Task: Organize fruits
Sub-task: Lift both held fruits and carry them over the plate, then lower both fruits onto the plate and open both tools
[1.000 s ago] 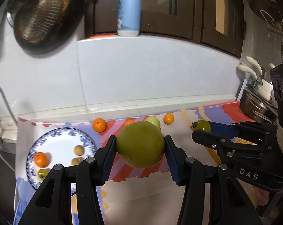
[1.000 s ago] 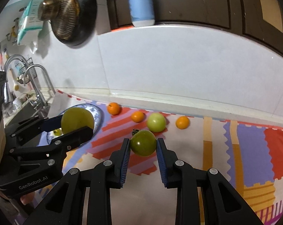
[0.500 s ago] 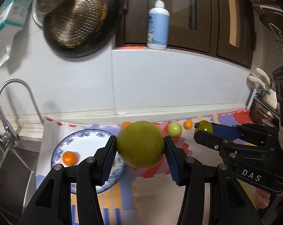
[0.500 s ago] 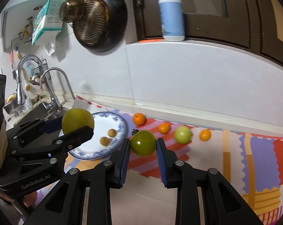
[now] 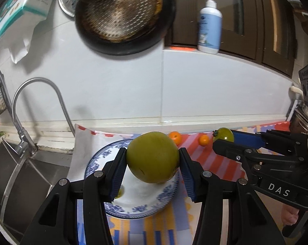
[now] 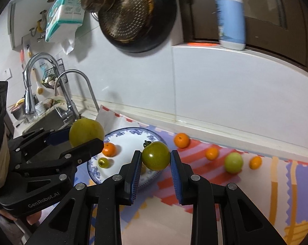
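My left gripper (image 5: 153,161) is shut on a large green fruit (image 5: 153,158) and hangs over the blue-patterned plate (image 5: 100,161). My right gripper (image 6: 156,159) is shut on a green tomato (image 6: 155,158) above the plate's right rim (image 6: 152,134). On the plate lie an orange (image 6: 109,149) and a small yellowish-green fruit (image 6: 103,162); other fruit there is hidden by the grippers. On the mat to the right sit two oranges (image 6: 181,140) (image 6: 211,153), a light green fruit (image 6: 233,162) and another small orange (image 6: 255,162). The left gripper also shows at the left of the right wrist view (image 6: 86,137).
A colourful mat (image 6: 276,183) covers the counter. A sink with faucets (image 6: 72,94) lies left of the plate. A white tiled wall (image 6: 215,85) stands behind, with a dark pan and strainer (image 6: 137,16) hung on it and a pump bottle (image 6: 231,18) on the ledge.
Both grippers, each still holding its fruit, have moved left along the counter from over the mat to over the plate; the sink and faucet have come into view.
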### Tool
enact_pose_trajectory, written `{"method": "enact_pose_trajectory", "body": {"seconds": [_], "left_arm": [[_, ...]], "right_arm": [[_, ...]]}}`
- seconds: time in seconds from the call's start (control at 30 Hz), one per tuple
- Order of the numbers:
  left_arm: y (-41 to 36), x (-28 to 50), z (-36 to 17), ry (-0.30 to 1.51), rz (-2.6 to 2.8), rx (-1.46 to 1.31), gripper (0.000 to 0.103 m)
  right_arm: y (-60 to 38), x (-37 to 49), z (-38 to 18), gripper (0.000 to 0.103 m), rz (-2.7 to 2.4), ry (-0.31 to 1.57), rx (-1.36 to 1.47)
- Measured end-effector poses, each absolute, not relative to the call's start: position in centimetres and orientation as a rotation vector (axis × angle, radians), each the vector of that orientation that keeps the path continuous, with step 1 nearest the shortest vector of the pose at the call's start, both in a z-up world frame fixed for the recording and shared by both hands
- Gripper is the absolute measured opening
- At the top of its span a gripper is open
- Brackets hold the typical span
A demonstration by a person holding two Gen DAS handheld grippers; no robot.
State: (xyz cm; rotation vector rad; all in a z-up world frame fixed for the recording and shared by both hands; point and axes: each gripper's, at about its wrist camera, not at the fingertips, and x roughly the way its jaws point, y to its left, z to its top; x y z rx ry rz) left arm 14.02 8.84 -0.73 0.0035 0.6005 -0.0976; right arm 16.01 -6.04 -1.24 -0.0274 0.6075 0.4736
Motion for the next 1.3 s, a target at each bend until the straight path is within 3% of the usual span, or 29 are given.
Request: {"method": "enact_pose_trajectory", "body": {"seconds": [1.3], "left_arm": [[15.4, 25.5, -11.0, 0.825, -0.017, -0.01, 0.05]], "right_arm": [[3.1, 30.7, -11.8, 0.029, 0.593, 0.871, -0.108]]}}
